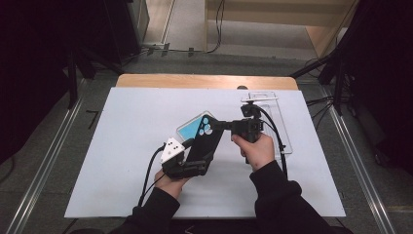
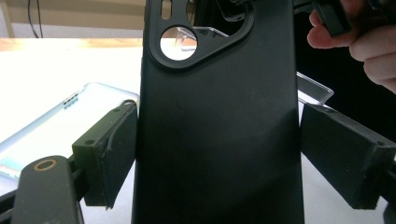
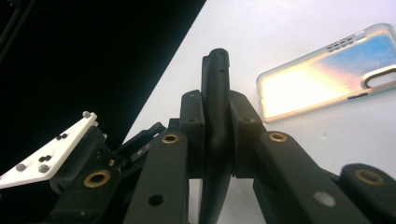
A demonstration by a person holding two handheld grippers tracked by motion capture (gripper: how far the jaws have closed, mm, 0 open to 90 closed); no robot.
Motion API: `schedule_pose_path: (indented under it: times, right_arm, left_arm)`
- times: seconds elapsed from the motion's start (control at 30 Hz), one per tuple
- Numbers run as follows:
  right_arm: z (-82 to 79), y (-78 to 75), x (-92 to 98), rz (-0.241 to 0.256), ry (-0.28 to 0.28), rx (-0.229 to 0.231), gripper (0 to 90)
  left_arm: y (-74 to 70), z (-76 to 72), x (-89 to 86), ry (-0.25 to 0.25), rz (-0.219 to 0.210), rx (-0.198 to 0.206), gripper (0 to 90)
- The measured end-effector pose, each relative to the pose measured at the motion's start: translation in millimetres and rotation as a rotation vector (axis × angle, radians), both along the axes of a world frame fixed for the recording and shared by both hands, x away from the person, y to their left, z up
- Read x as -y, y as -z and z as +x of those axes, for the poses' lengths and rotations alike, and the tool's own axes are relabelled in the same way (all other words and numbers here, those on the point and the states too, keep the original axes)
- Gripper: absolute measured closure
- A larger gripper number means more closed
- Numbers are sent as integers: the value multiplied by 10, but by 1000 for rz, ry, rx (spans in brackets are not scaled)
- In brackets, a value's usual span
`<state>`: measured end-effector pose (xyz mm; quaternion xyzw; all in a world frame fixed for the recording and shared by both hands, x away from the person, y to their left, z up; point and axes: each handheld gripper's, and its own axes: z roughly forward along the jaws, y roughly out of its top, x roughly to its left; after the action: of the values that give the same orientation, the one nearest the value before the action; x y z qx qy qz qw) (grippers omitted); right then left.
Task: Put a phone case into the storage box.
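Observation:
A black phone case [image 1: 204,141] with a camera cut-out hangs tilted above the white mat, held between both grippers. My left gripper [image 1: 195,164] clamps its lower end across the width; in the left gripper view the case [image 2: 215,93] sits between the two pads [image 2: 109,149]. My right gripper [image 1: 220,125] pinches the upper side wall, and in the right gripper view the jaws of the gripper [image 3: 215,109] are shut on the thin edge of the case [image 3: 215,65]. A pale iridescent phone [image 1: 187,129] [image 3: 322,79] lies flat under the case.
A clear plastic tray [image 1: 280,117] lies at the right of the white mat [image 1: 122,146], behind the right hand. The wooden table edge [image 1: 204,80] runs along the far side. Dark stands and cables surround the table.

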<state>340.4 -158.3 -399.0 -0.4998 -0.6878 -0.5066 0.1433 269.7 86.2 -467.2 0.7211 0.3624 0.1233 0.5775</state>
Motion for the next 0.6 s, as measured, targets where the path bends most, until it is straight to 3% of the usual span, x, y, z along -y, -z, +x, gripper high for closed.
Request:
schedule_pose_path:
  times: [0.07, 0.13, 0.2, 0.3, 0.6]
  right_arm:
    - [-12, -28, 9, -9, 0, 9, 774]
    - [-16, -46, 25, -16, 3, 15, 773]
    - [-21, -55, 42, -14, 2, 18, 774]
    - [-31, -74, 45, -24, 1, 36, 773]
    - [-120, -151, 23, -116, -3, 129, 774]
  left_arm:
    - [-17, 16, -35, 27, -33, -22, 215]
    - [-41, 35, -46, 38, -43, -29, 220]
    - [-84, 74, -42, 51, -10, -70, 149]
    - [-136, 95, -34, 72, 29, -103, 139]
    - [-296, 117, -33, 99, 96, -149, 140]
